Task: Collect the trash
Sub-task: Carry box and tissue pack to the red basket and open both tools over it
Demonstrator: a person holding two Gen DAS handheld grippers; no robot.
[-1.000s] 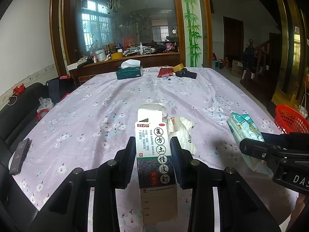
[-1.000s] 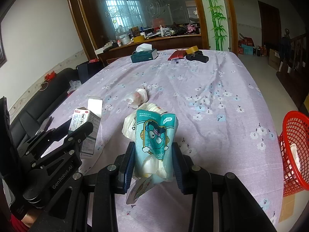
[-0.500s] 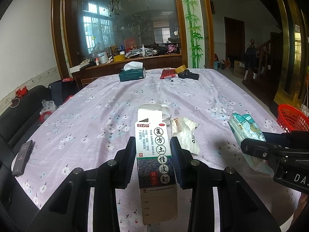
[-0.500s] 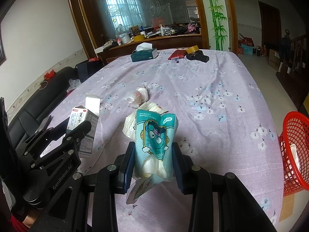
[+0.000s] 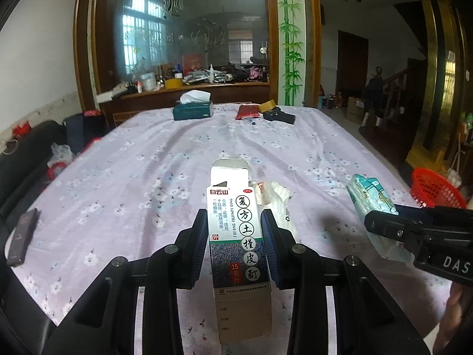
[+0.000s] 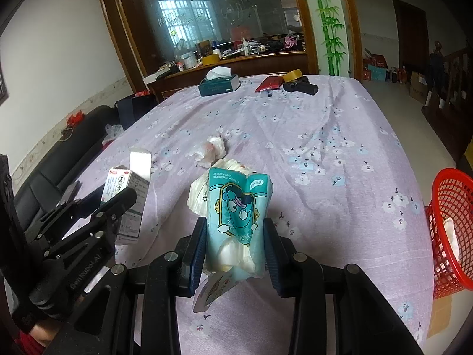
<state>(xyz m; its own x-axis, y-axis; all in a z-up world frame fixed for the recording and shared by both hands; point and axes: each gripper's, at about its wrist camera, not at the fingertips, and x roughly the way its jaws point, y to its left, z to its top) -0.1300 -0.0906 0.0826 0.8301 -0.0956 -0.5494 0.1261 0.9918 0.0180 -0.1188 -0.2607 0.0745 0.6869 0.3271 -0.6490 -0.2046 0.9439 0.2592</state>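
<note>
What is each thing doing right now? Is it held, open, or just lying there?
Left gripper: jaws shut on the medicine box.
Medicine box: held upright, top flap open.
Right gripper: jaws shut on the teal tissue pack.
Teal tissue pack: held, squeezed, torn open at the bottom.
Crumpled wrappers: lying loose on the tablecloth.
Red basket: upright beside the table, something white inside.
Tissue box: a tissue sticking out.

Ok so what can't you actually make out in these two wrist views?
- Red basket contents: right wrist view, cut by the frame edge, mesh hides most.
- Medicine box lower print: left wrist view, too small.
- Tissue pack underside: right wrist view, behind the right hand-held gripper.
</note>
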